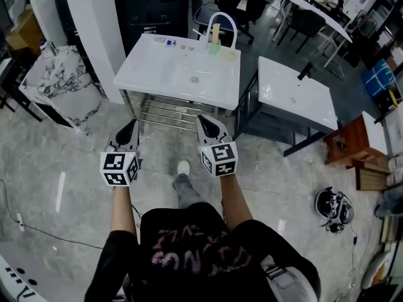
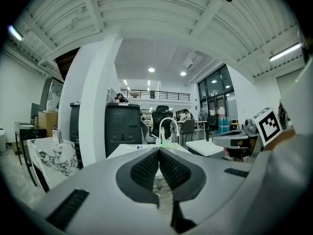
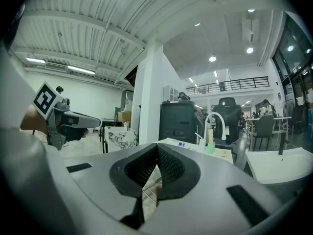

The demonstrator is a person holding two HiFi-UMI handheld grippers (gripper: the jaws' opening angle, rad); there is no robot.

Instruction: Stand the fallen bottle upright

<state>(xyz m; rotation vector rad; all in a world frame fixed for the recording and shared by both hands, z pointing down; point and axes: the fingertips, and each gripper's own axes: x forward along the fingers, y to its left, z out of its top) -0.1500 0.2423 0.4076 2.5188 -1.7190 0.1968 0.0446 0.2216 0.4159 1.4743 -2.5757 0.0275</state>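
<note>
Head view shows the left claw (image 1: 130, 126) and the right claw (image 1: 204, 119) both pinched together and empty, pointing side by side at the white counter (image 1: 157, 68) well ahead, likely ready to reach what may be the fallen bottle (image 1: 169, 41), lying flat near the tap (image 1: 221, 24).

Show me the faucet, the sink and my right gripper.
faucet (image 1: 221, 13), head view, top of its white arch.
sink (image 1: 176, 71), head view, bare floor of the basin.
right gripper (image 1: 201, 119), head view, tips of its shut jaws.
</note>
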